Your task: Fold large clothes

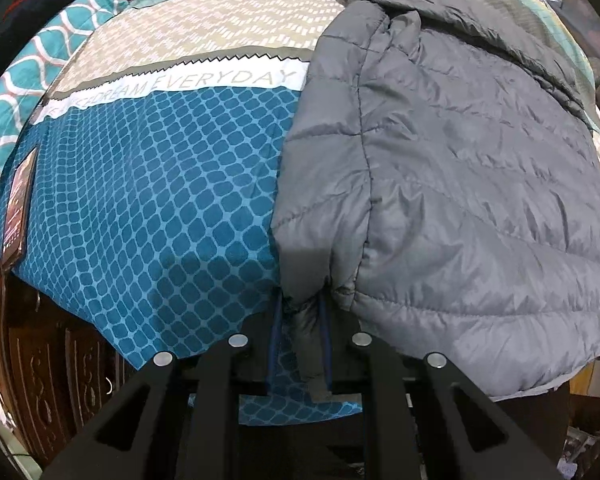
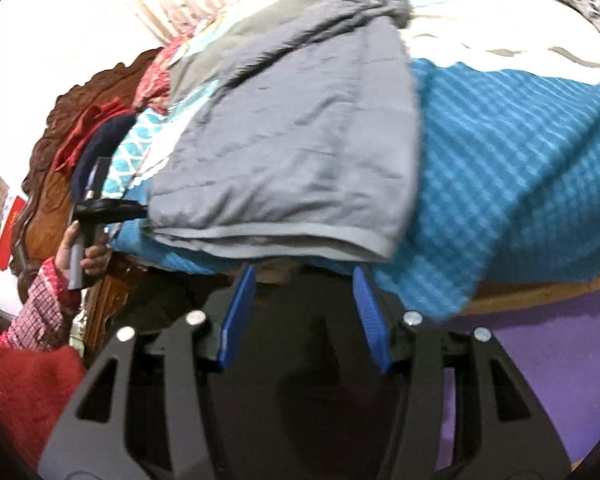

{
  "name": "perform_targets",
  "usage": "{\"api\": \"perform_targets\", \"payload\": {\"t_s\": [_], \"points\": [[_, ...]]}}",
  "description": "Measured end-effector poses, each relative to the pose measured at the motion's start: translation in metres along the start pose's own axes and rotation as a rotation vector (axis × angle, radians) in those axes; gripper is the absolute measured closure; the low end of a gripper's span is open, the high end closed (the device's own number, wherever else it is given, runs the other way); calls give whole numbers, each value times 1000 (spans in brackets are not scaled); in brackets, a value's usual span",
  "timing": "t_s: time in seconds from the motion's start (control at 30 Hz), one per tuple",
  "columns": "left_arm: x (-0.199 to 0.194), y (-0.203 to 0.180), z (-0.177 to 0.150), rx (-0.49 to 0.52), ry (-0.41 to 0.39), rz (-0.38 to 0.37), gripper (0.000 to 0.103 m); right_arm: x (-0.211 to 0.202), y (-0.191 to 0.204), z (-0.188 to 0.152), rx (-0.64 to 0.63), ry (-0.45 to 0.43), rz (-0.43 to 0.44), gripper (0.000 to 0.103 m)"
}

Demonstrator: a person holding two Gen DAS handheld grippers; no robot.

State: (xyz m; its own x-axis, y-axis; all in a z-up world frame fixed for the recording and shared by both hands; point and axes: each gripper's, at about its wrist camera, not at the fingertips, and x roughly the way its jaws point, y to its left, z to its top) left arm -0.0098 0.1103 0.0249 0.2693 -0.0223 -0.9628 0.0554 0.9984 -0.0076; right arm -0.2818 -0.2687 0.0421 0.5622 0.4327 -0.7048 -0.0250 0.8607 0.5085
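Observation:
A grey quilted jacket lies folded on the bed, filling the right half of the left wrist view. My left gripper is shut on a bunched corner of its near hem, where fabric shows between the blue pads. The right wrist view shows the same jacket with its banded hem toward me. In that view the left gripper pinches the jacket's left corner, with a hand holding it. My right gripper stands open just short of the hem. Nothing lies between its blue pads, and the view is blurred.
A blue patterned bedsheet covers the bed, with a teal and white cloth at its far left. A carved wooden headboard carries red and dark clothes. Purple floor lies below the bed edge. A checked sleeve is at left.

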Motion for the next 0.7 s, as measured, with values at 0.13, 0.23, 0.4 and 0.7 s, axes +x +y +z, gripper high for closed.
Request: {"api": "perform_targets", "payload": {"t_s": [0.13, 0.23, 0.4, 0.7], "points": [[1, 7, 8, 18, 9, -5, 101, 11, 21, 10, -47, 6, 18, 54], [4, 20, 8, 16, 15, -12, 101, 14, 21, 14, -52, 11, 36, 54], [9, 15, 10, 23, 33, 1, 101, 17, 19, 9, -77, 31, 65, 54], [6, 1, 14, 12, 57, 27, 101, 39, 17, 5, -64, 70, 137, 54]]}}
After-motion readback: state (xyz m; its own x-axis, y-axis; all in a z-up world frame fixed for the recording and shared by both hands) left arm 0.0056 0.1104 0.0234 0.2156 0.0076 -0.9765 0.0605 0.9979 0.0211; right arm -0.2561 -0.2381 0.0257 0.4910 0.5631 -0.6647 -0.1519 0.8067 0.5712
